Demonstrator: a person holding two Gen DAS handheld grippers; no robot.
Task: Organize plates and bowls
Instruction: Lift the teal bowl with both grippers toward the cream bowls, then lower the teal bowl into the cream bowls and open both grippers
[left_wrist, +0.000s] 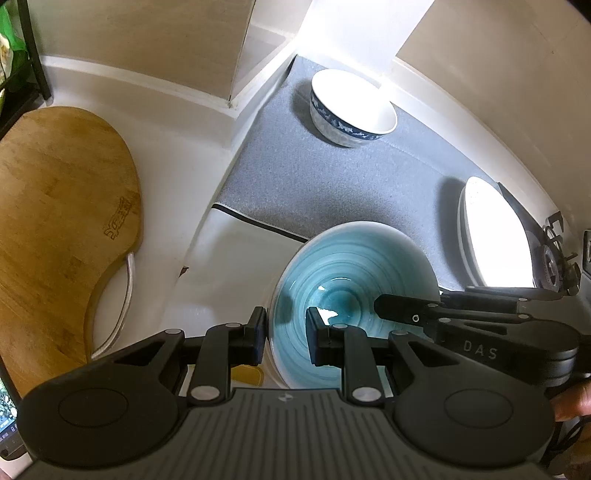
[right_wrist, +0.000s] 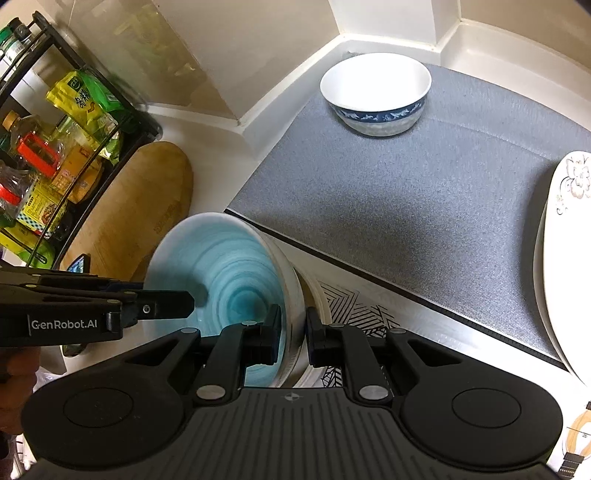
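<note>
The teal swirl-glazed bowl (left_wrist: 351, 280), pale outside, sits at the grey mat's (left_wrist: 332, 184) front edge; left gripper (left_wrist: 286, 332) and right gripper (right_wrist: 293, 332) both clamp its rim.

teal bowl (left_wrist: 351, 280) clamped by both grippers, apparently tilted

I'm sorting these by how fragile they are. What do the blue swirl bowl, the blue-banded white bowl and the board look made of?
Blue swirl bowl: likely glazed ceramic, glossy with highlights. Blue-banded white bowl: glazed ceramic or porcelain, smooth. Board: wood or bamboo, matte, visible grain strips.
</note>
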